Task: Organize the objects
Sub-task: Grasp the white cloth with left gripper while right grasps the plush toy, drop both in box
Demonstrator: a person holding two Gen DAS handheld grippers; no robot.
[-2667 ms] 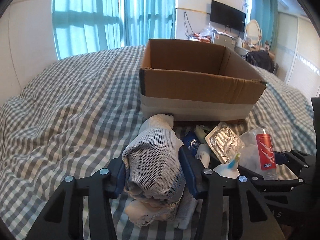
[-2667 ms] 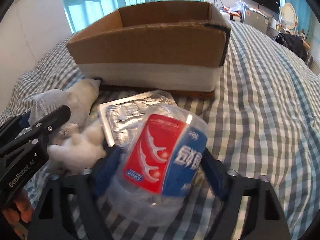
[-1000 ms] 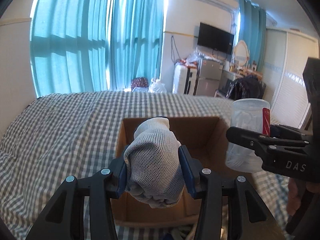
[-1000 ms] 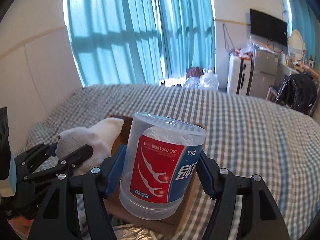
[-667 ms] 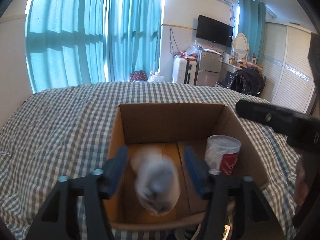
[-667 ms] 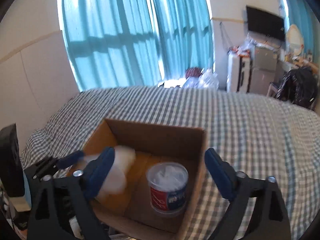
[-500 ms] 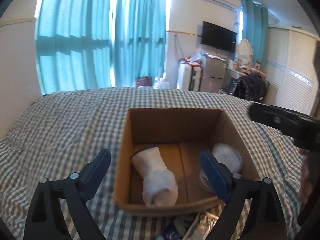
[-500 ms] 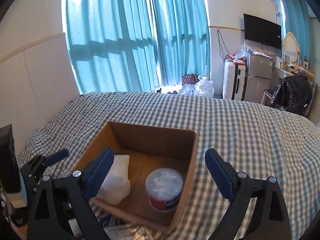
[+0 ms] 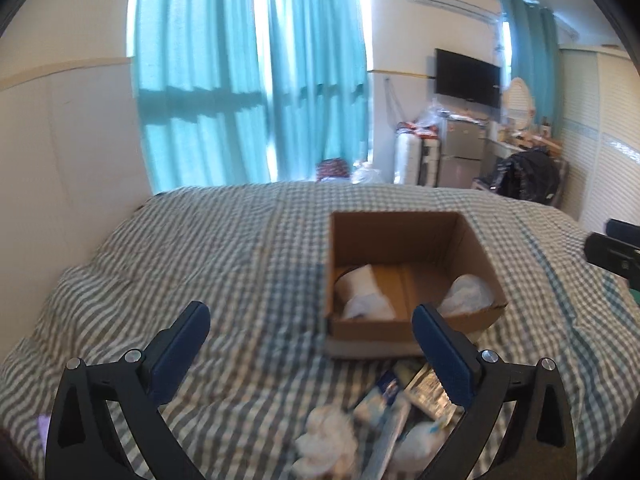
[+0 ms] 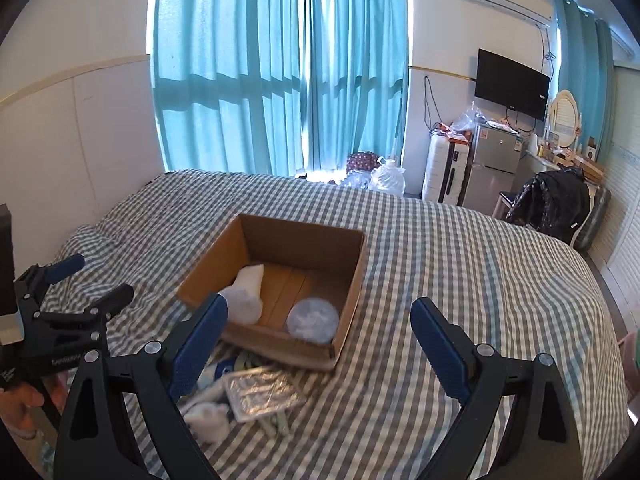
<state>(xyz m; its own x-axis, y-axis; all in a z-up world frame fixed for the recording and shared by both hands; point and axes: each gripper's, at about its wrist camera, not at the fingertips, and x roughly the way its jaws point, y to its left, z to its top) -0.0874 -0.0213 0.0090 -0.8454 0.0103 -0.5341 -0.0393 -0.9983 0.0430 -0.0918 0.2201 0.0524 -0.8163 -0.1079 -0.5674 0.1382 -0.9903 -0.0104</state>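
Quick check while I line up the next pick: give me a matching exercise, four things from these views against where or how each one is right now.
Things:
1. rolled sock
2. plastic tub
3. foil blister pack
4. right gripper

States:
A. on the bedspread, outside the cardboard box, at its near side
B. open, holding nothing
C. inside the box, left part
D. inside the box, right near corner

Pairs: 1-C, 2-D, 3-A, 4-B
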